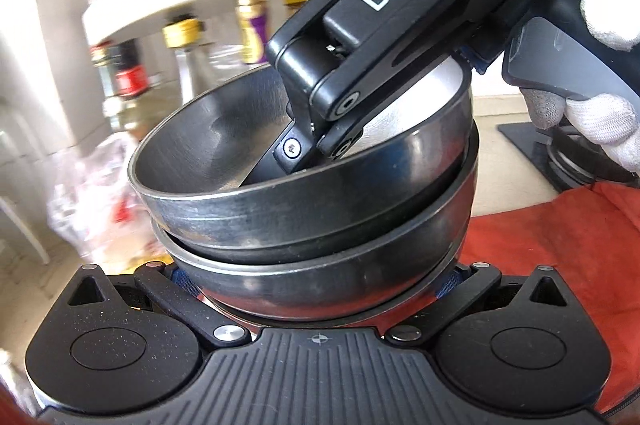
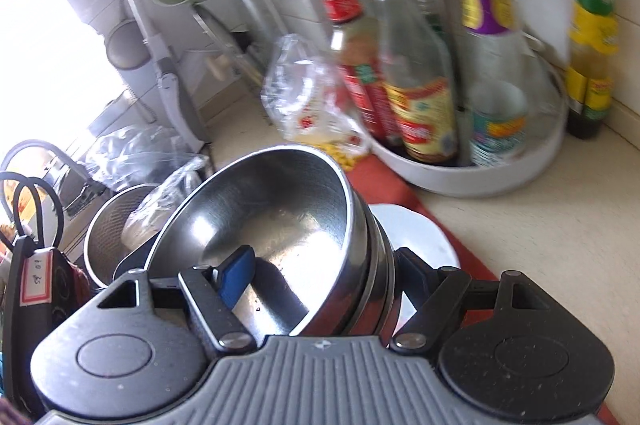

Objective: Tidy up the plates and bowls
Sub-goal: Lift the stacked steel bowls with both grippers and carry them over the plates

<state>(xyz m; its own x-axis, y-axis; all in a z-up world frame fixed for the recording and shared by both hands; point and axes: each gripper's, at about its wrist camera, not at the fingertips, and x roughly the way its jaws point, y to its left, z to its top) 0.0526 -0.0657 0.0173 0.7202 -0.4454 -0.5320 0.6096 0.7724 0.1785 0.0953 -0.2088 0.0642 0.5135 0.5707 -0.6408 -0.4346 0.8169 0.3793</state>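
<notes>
stacked steel bowls (image 1: pixel 304 209): round, brushed inside, smooth and dark-reflective outside, one nested in another and tilted, held above a red cloth (image 1: pixel 560 225) on the pale bench (image 2: pixel 520 225). the left gripper (image 1: pixel 316 289) holds the lower bowl from the sides, its blue-padded fingers (image 1: pixel 182 277) clamped on the curved wall. the right gripper (image 2: pixel 316 265), black with white lettering, slants down from the upper right in a white-gloved hand (image 1: pixel 600 113); one blue-tipped finger (image 2: pixel 236 273) lies inside the top bowl, the other finger outside the stack, so its fingers straddle the rims, clamped on them. left in the right wrist view, a mesh strainer (image 2: pixel 108 225) holds a bag. below the stack lies a white plate (image 2: pixel 416 229). further right, a white round rack (image 2: pixel 480 173) holds glass sauce bottles (image 2: pixel 420 97) standing upright.
</notes>
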